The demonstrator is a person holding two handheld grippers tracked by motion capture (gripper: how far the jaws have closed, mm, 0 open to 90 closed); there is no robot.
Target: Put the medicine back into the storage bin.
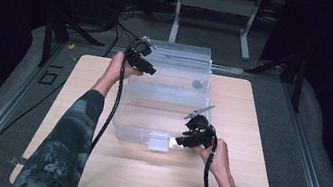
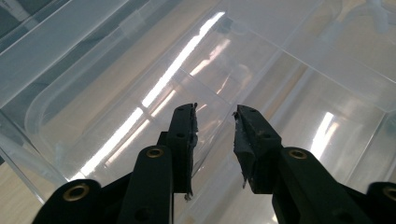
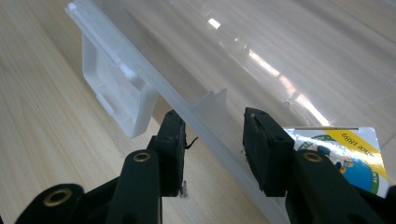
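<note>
**Both tongs at the rim of the clear box**

The clear plastic box (image 1: 164,108) sits in the middle of the light wooden table (image 1: 241,186), its open lid (image 1: 180,55) standing up behind it at the far edge. I hold my left gripper (image 1: 144,67) at the far left corner of the box, where the lid meets the body. In the left gripper view, its black pads (image 2: 183,140) stand either side of a thin clear wall with a gap between them; I cannot tell whether they press on the plastic.

My right gripper (image 1: 186,139) is at the near rim of the box, just to the right of the white latch (image 1: 158,142) on the front wall. In the right gripper view, the rim (image 3: 219,135) runs slantwise between the jaws, which straddle it at a narrow spread. The left pad looks just clear of the edge, and the right pad stands apart from it. A yellow-and-white label (image 3: 348,149) shows on the box beside the right jaw.
</note>
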